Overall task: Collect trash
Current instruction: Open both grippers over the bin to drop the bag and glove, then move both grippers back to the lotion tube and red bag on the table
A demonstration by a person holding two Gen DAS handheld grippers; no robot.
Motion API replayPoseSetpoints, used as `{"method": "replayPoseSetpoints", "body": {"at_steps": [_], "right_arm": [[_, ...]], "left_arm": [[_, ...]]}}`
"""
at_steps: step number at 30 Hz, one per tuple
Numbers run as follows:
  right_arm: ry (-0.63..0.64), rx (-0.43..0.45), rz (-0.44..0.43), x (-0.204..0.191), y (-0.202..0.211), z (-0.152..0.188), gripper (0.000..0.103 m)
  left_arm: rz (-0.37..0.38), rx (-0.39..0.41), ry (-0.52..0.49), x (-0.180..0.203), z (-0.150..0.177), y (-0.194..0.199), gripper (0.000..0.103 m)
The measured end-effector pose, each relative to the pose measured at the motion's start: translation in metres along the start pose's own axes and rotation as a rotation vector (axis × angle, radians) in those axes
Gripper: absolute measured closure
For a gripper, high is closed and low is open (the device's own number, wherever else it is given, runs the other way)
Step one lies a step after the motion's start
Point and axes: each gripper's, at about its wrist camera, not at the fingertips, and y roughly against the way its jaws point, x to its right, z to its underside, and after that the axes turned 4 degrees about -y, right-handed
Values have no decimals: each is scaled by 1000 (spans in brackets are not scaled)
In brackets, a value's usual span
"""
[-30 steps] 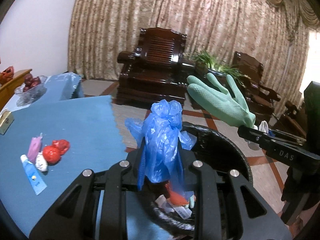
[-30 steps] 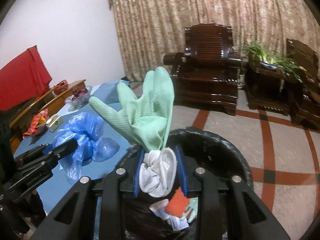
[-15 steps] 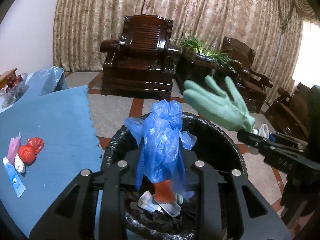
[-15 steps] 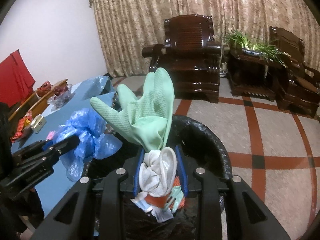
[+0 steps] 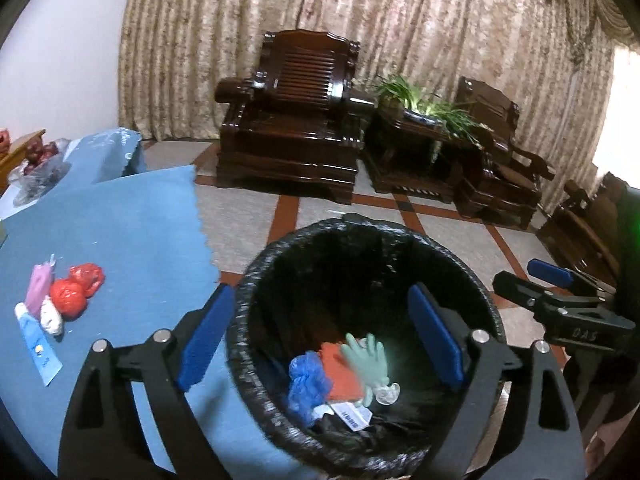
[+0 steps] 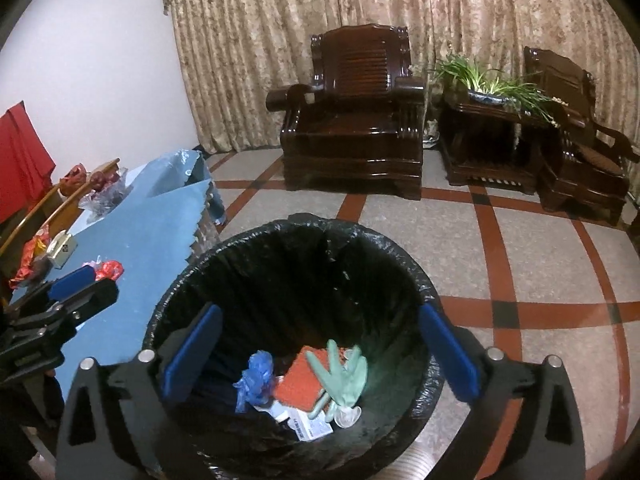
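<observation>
A crumpled blue plastic bag [image 5: 307, 383] and a mint-green rubber glove [image 5: 368, 362] lie inside the black-lined trash bin [image 5: 256, 280], on an orange piece [image 5: 340, 374]. More trash, a red wrapper [image 5: 76, 290] and a blue tube [image 5: 38, 354], lies near the tabletop's [image 5: 132, 236] left edge.

Bin liner [image 5: 256, 280]: glossy black. Inside: mint-green glove [image 5: 368, 356], blue crumpled bag [image 5: 306, 380], orange-red pad [image 5: 340, 368]. Tablecloth [image 5: 120, 224]: plain blue. Floor [image 6: 520, 264]: speckled grey, red-brown grid. Curtain [image 6: 280, 40]: beige, mottled. Gripper pads [image 6: 192, 352]: blue.
</observation>
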Motion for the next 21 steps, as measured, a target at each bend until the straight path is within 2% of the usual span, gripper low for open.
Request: {"method": "replayPoseSetpoints", "body": {"at_steps": [10,21], "right_arm": [[34,7,-60,-35,-1,-3,6],[145,-7,-166,-108,-17,-2,6]], "left_arm": [[-124,30,82,-51,12,45,13],[-280,43,170,-116,30,88,13]]}}
